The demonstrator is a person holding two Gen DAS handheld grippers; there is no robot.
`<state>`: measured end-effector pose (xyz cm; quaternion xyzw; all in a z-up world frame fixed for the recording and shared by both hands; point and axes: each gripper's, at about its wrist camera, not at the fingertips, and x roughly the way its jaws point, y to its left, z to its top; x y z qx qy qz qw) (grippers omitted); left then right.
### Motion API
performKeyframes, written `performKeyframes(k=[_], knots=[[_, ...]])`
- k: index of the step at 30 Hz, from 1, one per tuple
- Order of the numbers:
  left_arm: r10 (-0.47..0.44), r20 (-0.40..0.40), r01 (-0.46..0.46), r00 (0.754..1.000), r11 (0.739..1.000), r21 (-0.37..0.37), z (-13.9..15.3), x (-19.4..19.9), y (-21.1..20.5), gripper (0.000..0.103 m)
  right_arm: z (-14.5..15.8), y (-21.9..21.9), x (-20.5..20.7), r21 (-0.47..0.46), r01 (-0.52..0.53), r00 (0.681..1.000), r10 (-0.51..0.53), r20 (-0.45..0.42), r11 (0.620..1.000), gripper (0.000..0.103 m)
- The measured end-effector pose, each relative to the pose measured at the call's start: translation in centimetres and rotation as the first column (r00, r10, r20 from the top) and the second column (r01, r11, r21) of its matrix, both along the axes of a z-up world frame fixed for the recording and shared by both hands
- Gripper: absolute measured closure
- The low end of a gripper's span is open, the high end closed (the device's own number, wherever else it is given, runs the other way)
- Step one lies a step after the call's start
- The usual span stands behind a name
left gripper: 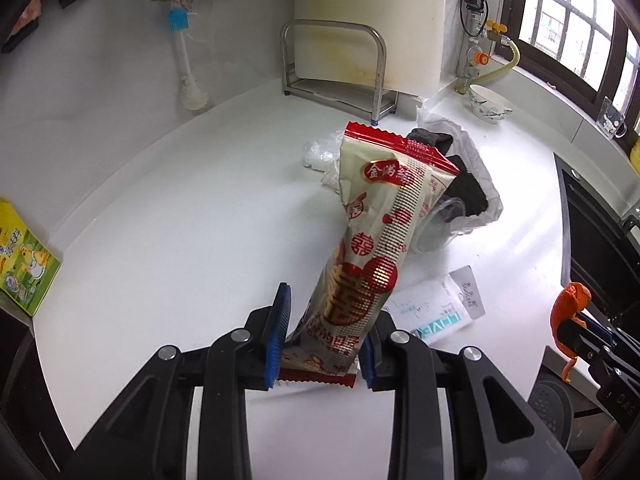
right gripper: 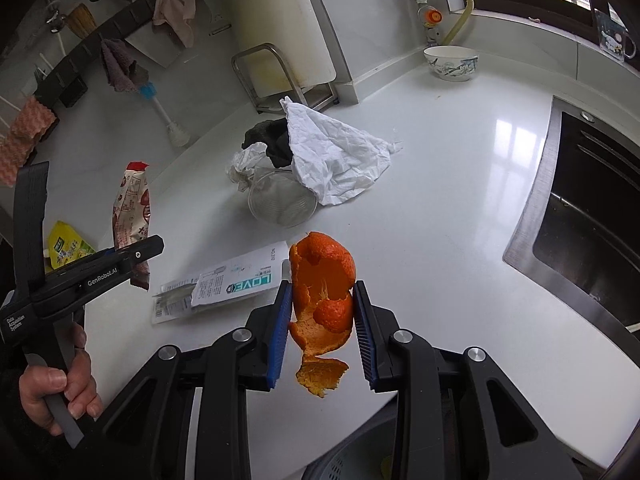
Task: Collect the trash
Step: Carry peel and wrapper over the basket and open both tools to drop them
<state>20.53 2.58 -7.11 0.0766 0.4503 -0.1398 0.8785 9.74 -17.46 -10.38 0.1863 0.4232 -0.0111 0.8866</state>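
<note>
My left gripper [left gripper: 322,344] was clamped on the snack wrapper [left gripper: 372,248], pinching it near its bottom end w/ the blue pads on both sides. The serrated red bottom seal stuck out just below the pads; the rest of the wrapper rose up & away from me, tilted right, red top seal at the far end. It was off the white counter [left gripper: 180,220], held in the air.

My right gripper [right gripper: 322,328] was closed on the orange peel [right gripper: 322,280], pads pressing its left & right sides. The curled upper part of the peel stood above the fingertips, a ragged strip hung down between the fingers. Also clear of the counter.

Beyond both claws, mid-counter, lay a pile: crumpled white paper [right gripper: 336,160], something dark [right gripper: 276,136] tucked under it, and a clear plastic cup [right gripper: 280,204] on its side touching the paper. Nearer me, flat on the counter between the two grippers, was a white package w/ "LOVE" print [right gripper: 228,284]. A yellow-green packet [right gripper: 66,246] sat to the far left behind the left gripper. Sink [right gripper: 592,208] was on the right, bowl [right gripper: 450,62] at the back near the wall.
</note>
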Motion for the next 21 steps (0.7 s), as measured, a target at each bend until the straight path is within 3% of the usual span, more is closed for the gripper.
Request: performKeyframes(k=[10,21], knots=[[-0.043,-0.034,0.042,0.999,0.998,-0.04,0.8,-10.4,-3.5,0.073,0.0,-2.0,-7.8,0.014,-0.044,0.998,0.045,-0.033,0.999,0.073],[-0.155,-0.145,0.151,0.977,0.988,-0.038,-3.4,-20.8,-10.1,0.073,-2.7,-6.0,-15.6,0.038,-0.06,0.991,0.064,-0.115,0.997,0.073]])
